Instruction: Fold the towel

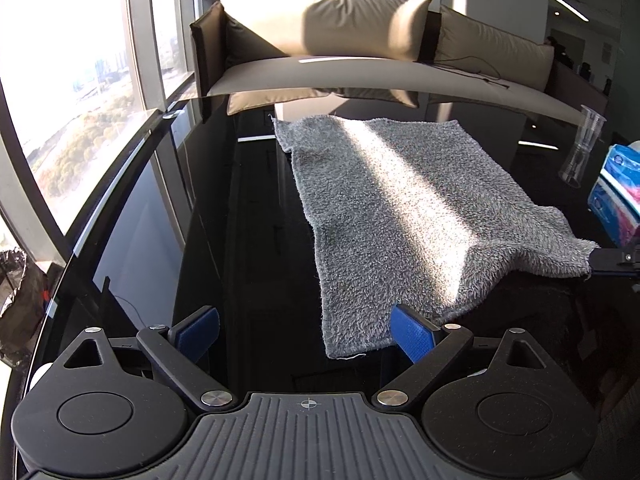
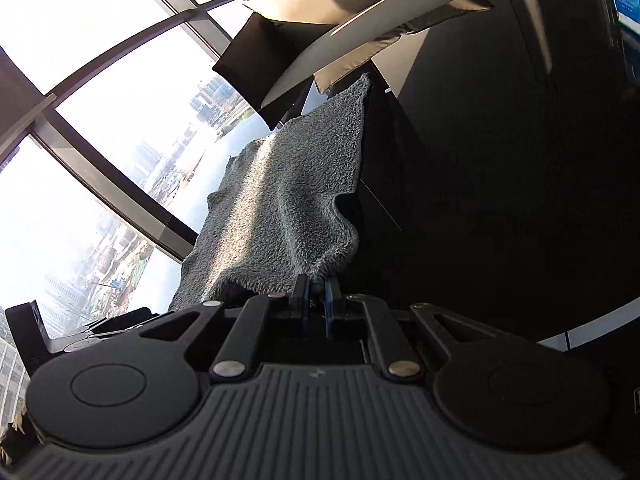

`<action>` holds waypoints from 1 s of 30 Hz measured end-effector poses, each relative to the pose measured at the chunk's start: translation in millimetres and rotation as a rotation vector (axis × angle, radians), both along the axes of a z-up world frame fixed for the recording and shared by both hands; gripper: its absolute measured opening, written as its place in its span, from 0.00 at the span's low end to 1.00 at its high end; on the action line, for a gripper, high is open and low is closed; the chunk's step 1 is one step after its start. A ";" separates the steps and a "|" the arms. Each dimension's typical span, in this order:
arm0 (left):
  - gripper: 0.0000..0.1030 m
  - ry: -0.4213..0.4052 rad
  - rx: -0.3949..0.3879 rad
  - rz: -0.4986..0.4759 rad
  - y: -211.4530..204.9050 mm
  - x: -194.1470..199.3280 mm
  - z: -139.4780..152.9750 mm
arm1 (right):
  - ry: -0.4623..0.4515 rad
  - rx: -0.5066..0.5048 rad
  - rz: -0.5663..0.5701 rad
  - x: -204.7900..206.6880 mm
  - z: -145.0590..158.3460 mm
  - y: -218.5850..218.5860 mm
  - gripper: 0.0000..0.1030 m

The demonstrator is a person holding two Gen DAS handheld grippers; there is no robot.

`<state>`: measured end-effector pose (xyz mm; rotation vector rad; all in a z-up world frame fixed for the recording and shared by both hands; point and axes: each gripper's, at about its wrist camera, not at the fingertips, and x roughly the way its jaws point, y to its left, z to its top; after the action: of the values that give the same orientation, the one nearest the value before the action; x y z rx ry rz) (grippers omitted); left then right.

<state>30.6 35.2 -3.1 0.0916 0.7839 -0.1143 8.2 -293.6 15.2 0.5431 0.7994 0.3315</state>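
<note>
A grey fluffy towel [image 1: 400, 208] lies spread on a glossy black table [image 1: 200, 240]. My left gripper [image 1: 308, 332] is open, its blue pads either side of the towel's near left corner, low over the table. My right gripper [image 2: 316, 292] is shut on the towel's near right corner and lifts it a little, so the towel [image 2: 280, 200] ripples up there. The right gripper's black fingers [image 1: 612, 258] show at the right edge of the left wrist view, at that raised corner.
A stack of clear plastic cups [image 1: 584, 144] and a blue tissue pack [image 1: 620, 192] stand at the table's right side. A beige sofa [image 1: 340, 40] is beyond the far edge. Large windows [image 1: 80, 80] run along the left.
</note>
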 end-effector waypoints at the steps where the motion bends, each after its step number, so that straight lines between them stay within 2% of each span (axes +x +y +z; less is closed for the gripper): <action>1: 0.89 0.002 0.001 0.000 1.5 0.0 0.3 | -0.011 -0.043 -0.003 -1.7 2.2 2.7 0.08; 4: 0.92 0.006 0.003 0.007 5.9 3.2 0.1 | -0.040 -0.135 0.014 -6.8 6.0 10.8 0.10; 6: 0.93 0.008 0.003 0.016 8.6 4.8 -0.1 | -0.039 -0.165 0.003 -11.2 6.9 11.9 0.24; 8: 0.93 0.005 0.011 0.018 8.2 4.6 0.1 | -0.053 -0.213 -0.017 -17.7 9.5 13.5 0.48; 10: 0.92 0.000 0.022 0.017 6.4 4.5 0.6 | -0.073 -0.252 -0.028 -23.6 10.7 13.6 0.56; 13: 0.89 -0.020 0.033 0.024 4.0 2.6 3.0 | -0.099 -0.237 -0.060 -25.3 12.5 7.2 0.56; 16: 0.89 -0.047 0.026 0.033 1.5 1.2 5.5 | -0.177 -0.219 -0.083 -25.8 18.9 3.3 0.57; 19: 0.89 -0.048 0.040 0.026 -2.0 0.7 4.4 | -0.225 -0.337 -0.095 -17.1 21.9 14.7 0.57; 22: 0.89 -0.047 0.055 0.018 -5.6 0.1 3.2 | -0.237 -0.510 -0.062 -8.6 14.5 30.6 0.57; 26: 0.89 -0.047 0.075 0.007 -10.2 -0.7 1.5 | -0.218 -0.566 0.014 -4.2 2.5 41.6 0.57; 30: 0.89 -0.038 0.057 0.014 -7.0 -1.8 0.0 | -0.207 -0.616 0.054 -5.2 -5.7 48.6 0.57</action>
<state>28.8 28.2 -3.1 0.1418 0.7494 -0.0764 3.1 -245.0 9.5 -0.0902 0.6705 0.1718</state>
